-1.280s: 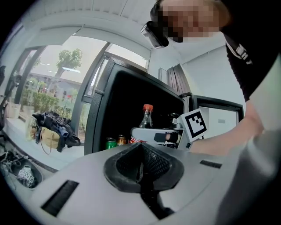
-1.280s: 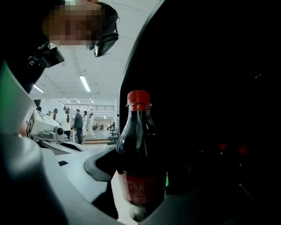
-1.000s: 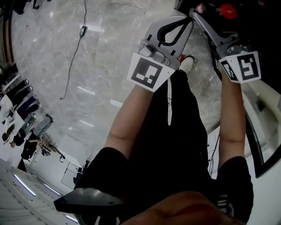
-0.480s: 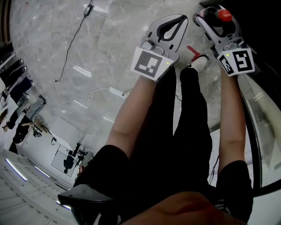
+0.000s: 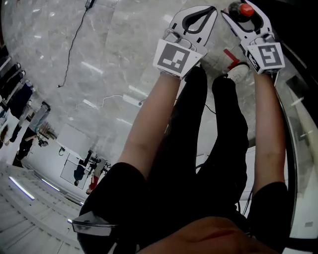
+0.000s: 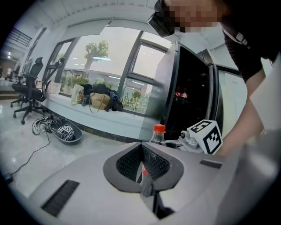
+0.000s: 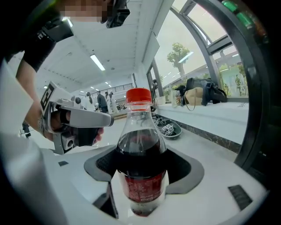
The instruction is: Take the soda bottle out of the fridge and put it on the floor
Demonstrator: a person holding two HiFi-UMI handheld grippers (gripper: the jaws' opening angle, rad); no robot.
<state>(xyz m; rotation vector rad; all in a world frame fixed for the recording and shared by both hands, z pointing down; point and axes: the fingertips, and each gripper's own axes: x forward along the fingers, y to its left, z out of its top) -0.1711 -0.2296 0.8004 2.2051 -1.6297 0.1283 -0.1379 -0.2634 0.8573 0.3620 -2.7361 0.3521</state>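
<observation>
A black office chair [image 6: 26, 94] stands by the big windows [image 6: 94, 61]. Some bags [image 6: 99, 100] sit on the ledge [image 6: 129, 117] under the glass. A dark round thing [image 6: 66, 132], maybe a bag, lies beside tangled cables [image 6: 41, 125].

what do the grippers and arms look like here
Both the left gripper and right gripper have pale grey plastic bodies, with dark ribbed pads lining the jaws. Each carries a white cube printed with black square markers. No cables show on them. The person wears black short sleeves; the forearms are bare.
</observation>
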